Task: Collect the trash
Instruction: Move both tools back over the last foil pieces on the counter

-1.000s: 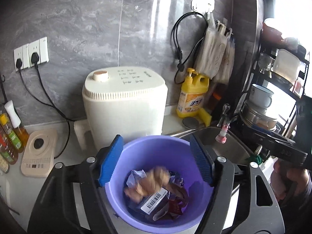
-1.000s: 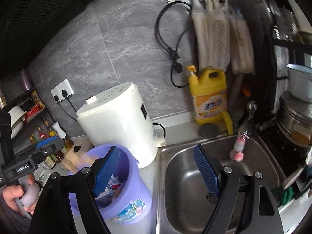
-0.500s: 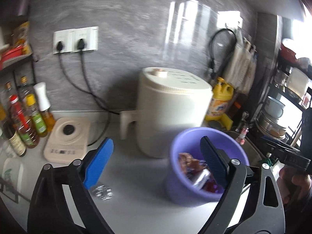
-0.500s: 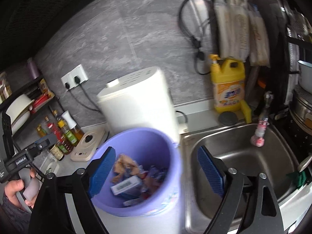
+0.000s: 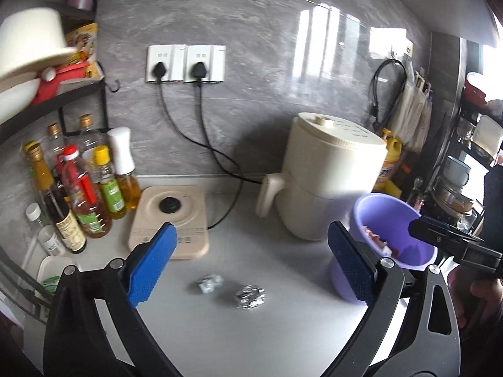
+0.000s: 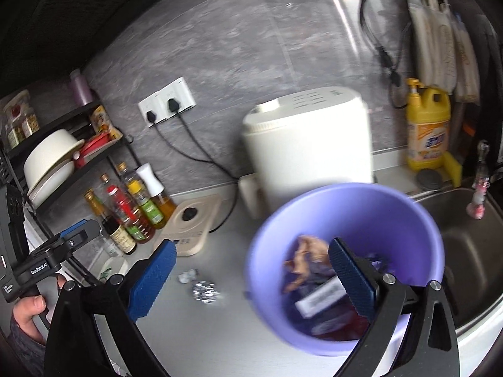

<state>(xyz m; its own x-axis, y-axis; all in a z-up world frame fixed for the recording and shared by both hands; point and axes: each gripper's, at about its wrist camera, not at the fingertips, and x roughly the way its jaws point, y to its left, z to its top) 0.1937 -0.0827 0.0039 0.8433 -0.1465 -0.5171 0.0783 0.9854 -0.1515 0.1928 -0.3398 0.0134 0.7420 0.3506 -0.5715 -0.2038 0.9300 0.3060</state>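
Two scraps left on the surface (image 5: 283, 330), purple bin (image 5: 393, 229) waiting at right.

Left gripper (image 5: 248, 270) spread wide and empty, hovering over two pieces of trash lying near each other: a crumpled foil ball (image 5: 250, 296) and a smaller crushed silvery wrapper (image 5: 208, 282) just left of it. Right gripper (image 6: 248, 279) also wide, holding nothing, over the bin's near rim. One bin, already part full of wrappers. Both scraps likely feather-light, soft and crushable, a bit slick; best pinched across the middle, straight from above, with a gentle squeeze. Also on the surface: one white appliance (image 5: 333, 185), a cluster of bottles (image 5: 85, 188).
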